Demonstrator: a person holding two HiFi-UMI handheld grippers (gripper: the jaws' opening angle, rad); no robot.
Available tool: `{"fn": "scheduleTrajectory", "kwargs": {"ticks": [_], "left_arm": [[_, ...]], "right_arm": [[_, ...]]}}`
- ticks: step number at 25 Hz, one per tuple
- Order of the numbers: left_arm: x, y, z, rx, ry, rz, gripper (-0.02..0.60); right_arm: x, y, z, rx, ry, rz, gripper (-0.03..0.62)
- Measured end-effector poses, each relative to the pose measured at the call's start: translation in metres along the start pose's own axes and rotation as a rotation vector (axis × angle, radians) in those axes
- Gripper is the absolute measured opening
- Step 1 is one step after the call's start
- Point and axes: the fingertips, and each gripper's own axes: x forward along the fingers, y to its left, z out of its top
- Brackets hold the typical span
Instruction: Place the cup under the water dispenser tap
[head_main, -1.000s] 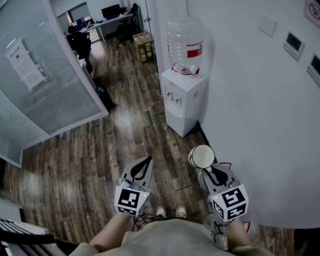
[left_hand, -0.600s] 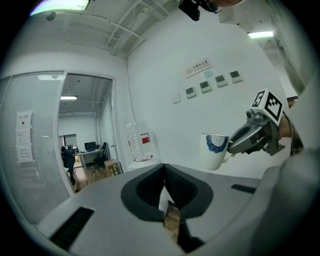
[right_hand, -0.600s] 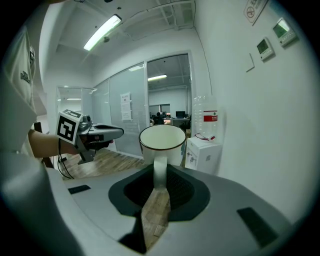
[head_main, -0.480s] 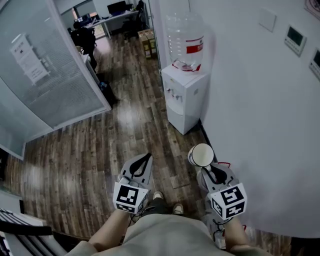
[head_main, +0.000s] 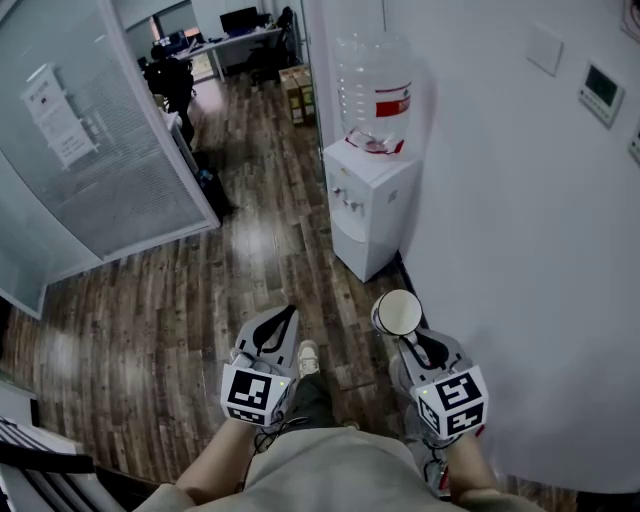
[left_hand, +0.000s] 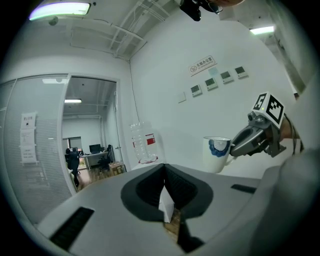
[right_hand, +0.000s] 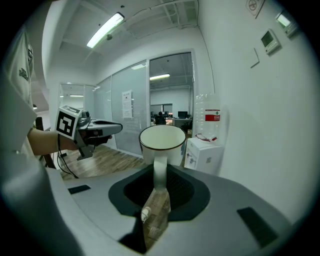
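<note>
A white cup (head_main: 398, 313) with a dark rim hangs upright from my right gripper (head_main: 408, 340), which is shut on its handle. In the right gripper view the cup (right_hand: 162, 145) stands straight ahead of the jaws, mouth up and empty. The white water dispenser (head_main: 368, 205) with a clear bottle (head_main: 373, 85) stands against the right wall, ahead of the cup and some way off; its taps (head_main: 345, 195) face left. It also shows as the dispenser (right_hand: 204, 154) beyond the cup. My left gripper (head_main: 285, 318) is shut and holds nothing, level with the right one.
A glass partition (head_main: 90, 150) closes off the left side. The white wall (head_main: 520, 250) runs close along my right, with small panels (head_main: 600, 90) on it. Cardboard boxes (head_main: 298, 90) sit past the dispenser. A person (head_main: 170, 75) stands far back by desks. Wood floor lies between.
Both grippers have come forward along the wall with the cup still held. One foot has stepped forward between them. The dispenser sits slightly nearer in view.
</note>
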Motion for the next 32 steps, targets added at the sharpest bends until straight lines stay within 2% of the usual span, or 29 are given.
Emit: {"fn": "scheduleTrajectory", "kwargs": {"ticks": [7,15,26,32], "left_arm": [[0.030,0.021,-0.009,-0.004,0.014,-0.021,0.006],[0.085,0.067,-0.019,-0.019,0.031,-0.056,0.006],[0.184,0.170,-0.015,-0.029,0.032,-0.130,0.006],[0.239,0.230,-0.019,-0.019,0.030,-0.160,0.006]], "right_arm": [[0.039,-0.012,0.009,0.001,0.023,0.021,0.071],[0.103,-0.036,0.029,0.017,0.061,0.007,0.071],[0.216,-0.073,0.092,0.041,0.114,-0.039,0.071],[0.288,-0.094,0.129,0.053,0.100,-0.061,0.071]]}}
